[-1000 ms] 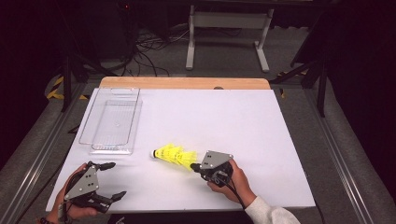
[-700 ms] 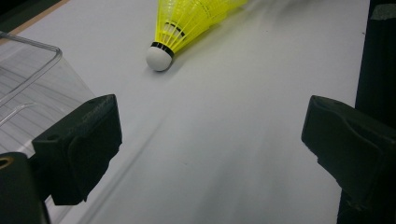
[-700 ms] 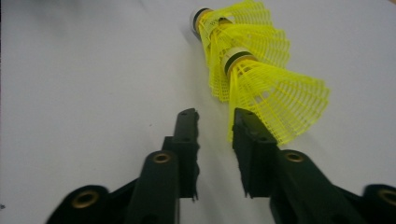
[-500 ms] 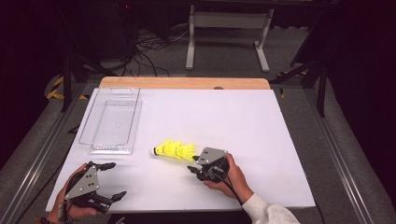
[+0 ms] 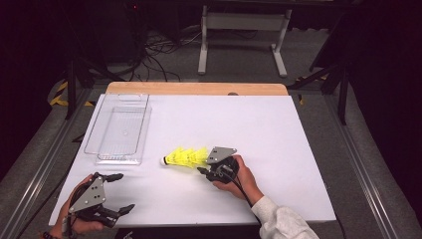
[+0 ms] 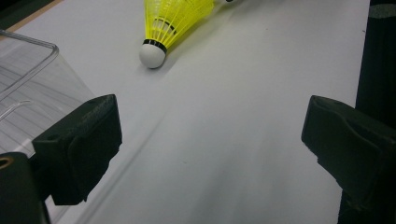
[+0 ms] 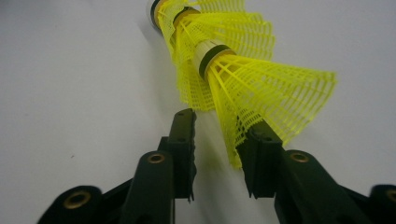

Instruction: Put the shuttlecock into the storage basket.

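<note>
Shuttlecocks (image 7: 219, 70): nested yellow stack lying on table (image 5: 278, 129), just ahead of right gripper (image 7: 217, 135).
Right gripper: jaws just closing, slightly apart around the nearest skirt's edge, not clamped.
Left gripper (image 6: 210, 140): released, well apart.

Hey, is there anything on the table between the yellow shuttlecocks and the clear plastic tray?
Nothing visible. The shuttlecocks lie nested at the right gripper, and only bare white table separates their cork end from the near corner of the clear tray. The left gripper sits nearer the person.
</note>
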Demonstrator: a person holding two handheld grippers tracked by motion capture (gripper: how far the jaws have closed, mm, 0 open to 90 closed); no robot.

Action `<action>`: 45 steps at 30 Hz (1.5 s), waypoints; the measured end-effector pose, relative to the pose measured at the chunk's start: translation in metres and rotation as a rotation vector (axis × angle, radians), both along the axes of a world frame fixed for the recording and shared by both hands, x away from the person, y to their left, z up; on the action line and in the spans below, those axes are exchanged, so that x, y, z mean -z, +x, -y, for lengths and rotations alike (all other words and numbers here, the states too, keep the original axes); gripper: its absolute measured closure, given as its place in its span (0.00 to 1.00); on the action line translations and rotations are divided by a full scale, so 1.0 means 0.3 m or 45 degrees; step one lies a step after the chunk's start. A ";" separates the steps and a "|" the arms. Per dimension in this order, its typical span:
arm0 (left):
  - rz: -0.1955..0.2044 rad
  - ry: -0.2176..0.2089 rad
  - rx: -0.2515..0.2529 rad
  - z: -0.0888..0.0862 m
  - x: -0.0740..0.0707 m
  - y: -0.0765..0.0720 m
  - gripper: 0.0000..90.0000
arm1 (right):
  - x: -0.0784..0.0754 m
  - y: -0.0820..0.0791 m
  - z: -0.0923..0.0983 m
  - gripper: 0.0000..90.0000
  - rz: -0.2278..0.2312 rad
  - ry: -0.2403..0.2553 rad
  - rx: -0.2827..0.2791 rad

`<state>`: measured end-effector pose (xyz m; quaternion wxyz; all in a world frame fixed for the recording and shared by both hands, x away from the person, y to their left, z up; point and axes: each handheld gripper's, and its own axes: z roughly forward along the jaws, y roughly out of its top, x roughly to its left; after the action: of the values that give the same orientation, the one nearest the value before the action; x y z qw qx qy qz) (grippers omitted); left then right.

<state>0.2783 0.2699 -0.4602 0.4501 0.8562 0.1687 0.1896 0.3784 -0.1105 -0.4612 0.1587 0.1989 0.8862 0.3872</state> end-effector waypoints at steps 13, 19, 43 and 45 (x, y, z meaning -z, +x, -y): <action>-0.006 0.005 0.011 0.003 0.001 0.001 0.07 | -0.015 0.005 -0.052 0.99 0.008 0.061 -0.076; 0.000 0.008 0.013 0.003 -0.001 -0.001 0.07 | -0.008 0.007 -0.077 0.86 -0.014 0.087 -0.125; 0.003 0.006 0.016 0.004 -0.001 -0.001 0.08 | 0.019 0.018 -0.190 0.48 -0.036 0.072 -0.078; 0.002 0.006 0.016 0.004 -0.001 -0.001 0.08 | 0.021 0.024 -0.204 0.50 -0.041 0.072 -0.061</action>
<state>0.2781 0.2687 -0.4599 0.4494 0.8581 0.1626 0.1879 0.3857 -0.0494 -0.4674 0.1295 0.1882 0.8818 0.4126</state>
